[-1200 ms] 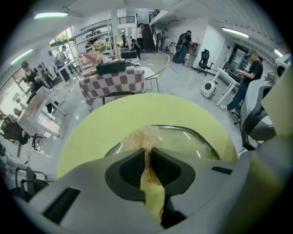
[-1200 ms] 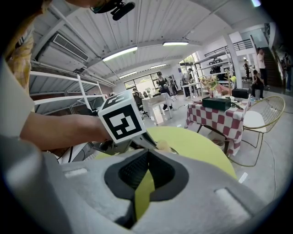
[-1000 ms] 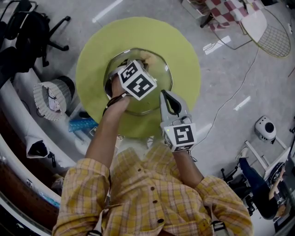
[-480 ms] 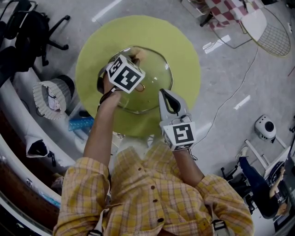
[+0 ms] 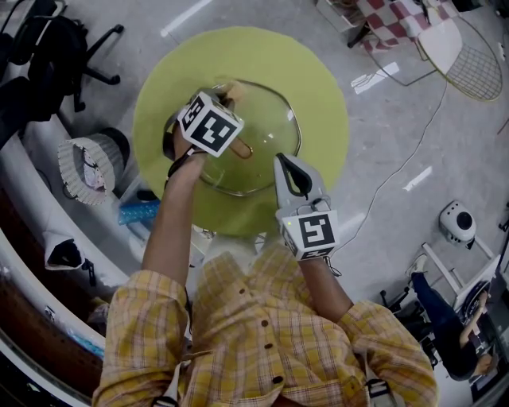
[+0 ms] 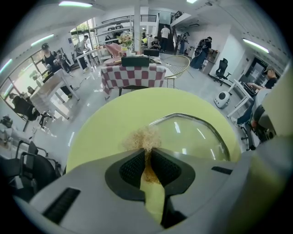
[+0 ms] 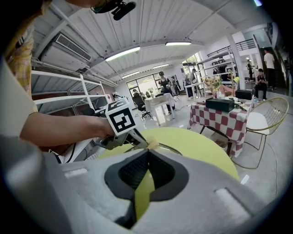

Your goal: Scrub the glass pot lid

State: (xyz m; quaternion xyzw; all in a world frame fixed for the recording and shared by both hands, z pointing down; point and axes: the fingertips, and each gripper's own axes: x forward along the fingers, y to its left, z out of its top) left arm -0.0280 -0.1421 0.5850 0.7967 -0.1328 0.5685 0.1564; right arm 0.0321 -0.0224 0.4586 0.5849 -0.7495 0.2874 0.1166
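A glass pot lid (image 5: 266, 131) lies flat on the round yellow-green table (image 5: 318, 79). My left gripper (image 5: 225, 94) reaches over the lid's far left part, shut on a golden wire scrubber (image 5: 228, 87). In the left gripper view the scrubber (image 6: 144, 138) puffs out past the shut jaws, with the lid (image 6: 197, 137) just right of it. My right gripper (image 5: 281, 161) is shut with nothing between its fingers, its tips over the lid's near right rim. The right gripper view shows the left gripper's marker cube (image 7: 120, 119) and the scrubber (image 7: 151, 145) at the lid's edge.
A black office chair (image 5: 79, 48) and a white basket (image 5: 87, 167) stand left of the table. A checkered table (image 5: 398, 20) and a wire chair (image 5: 469, 63) are at the far right. A white device (image 5: 457, 222) sits on the floor at right.
My left gripper has slid with the scrubber from the lid's middle toward its far left edge. The right gripper has stayed in place.
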